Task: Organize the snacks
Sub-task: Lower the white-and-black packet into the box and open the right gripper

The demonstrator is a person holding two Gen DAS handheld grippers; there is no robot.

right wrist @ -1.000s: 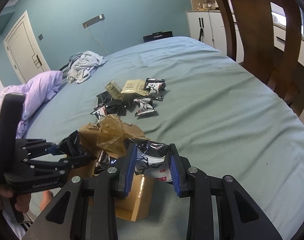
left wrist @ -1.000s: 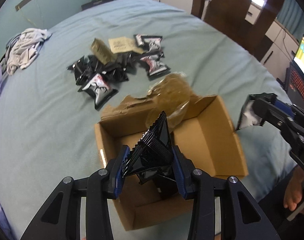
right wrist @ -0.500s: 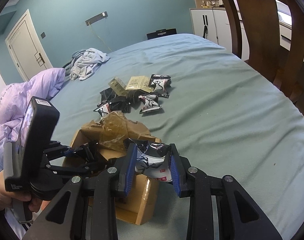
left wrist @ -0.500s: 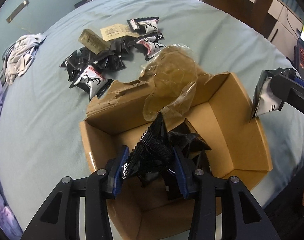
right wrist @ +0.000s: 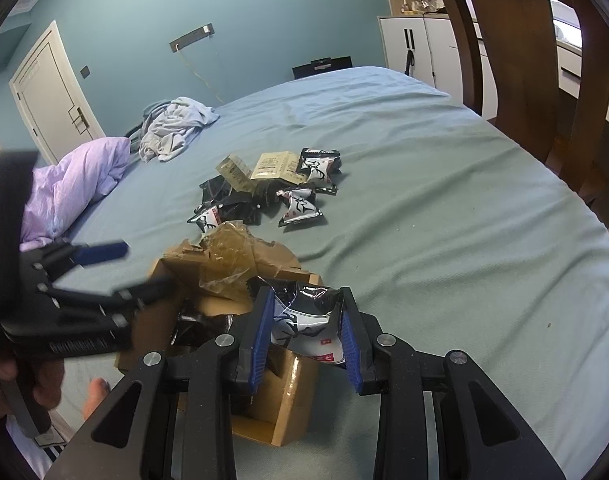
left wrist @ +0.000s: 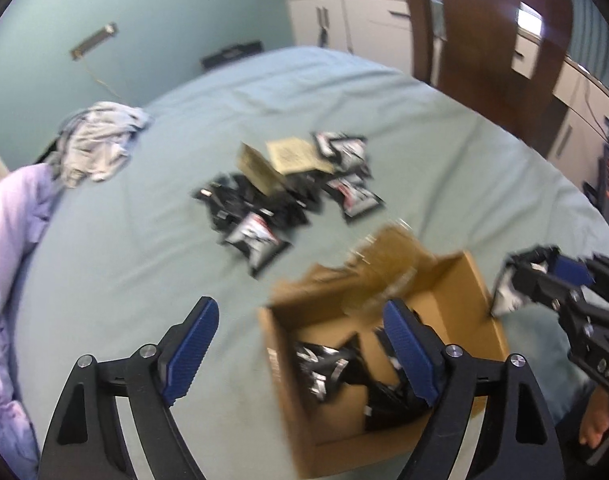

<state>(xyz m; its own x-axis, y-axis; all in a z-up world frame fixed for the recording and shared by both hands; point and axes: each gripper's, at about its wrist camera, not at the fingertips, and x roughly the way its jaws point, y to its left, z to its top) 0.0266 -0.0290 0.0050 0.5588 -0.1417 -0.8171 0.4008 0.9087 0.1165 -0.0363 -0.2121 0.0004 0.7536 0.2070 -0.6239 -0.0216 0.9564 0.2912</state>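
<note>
a: what does the left wrist view give that the right one doesn't?

b: the inside of the cardboard box (left wrist: 460, 312). black packets (left wrist: 328, 364) lie on its floor. the left tongs (left wrist: 300, 340) stand wide and are opening, with nothing between the blue pads; the left pad is over bare sheet, the right pad over the box interior. it is blurred, so the packet print is unreadable.

a: and the right wrist view?

b: it is sharp. far left there is a door (right wrist: 48, 92), then a lilac duvet (right wrist: 72, 184) and a crumpled grey garment (right wrist: 176, 126) on the far left of the bed (right wrist: 444, 208). the person's hand (right wrist: 12, 380) on the left tool shows at the left edge. the right tongs (right wrist: 306, 328) are narrow, clamped on a black and white snack packet (right wrist: 304, 320) by its two sides.

a: where is that packet against the box?

b: it hangs at the box's near right corner, above the rim; whether it touches the cardboard i can't tell. a torn flap with crumpled brown tape (right wrist: 228, 256) stands up on the far side.

a: the remaining snacks?

b: a loose pile (right wrist: 264, 188) beyond the box, mid-bed: black packets, two tan sachets, some overlapping. it is apart from both tongs.

a: room to move?

b: the bed is open to the right of the pile and box. its right edge curves off toward a wooden chair (right wrist: 536, 60), with white cabinets (right wrist: 416, 48) behind.
</note>
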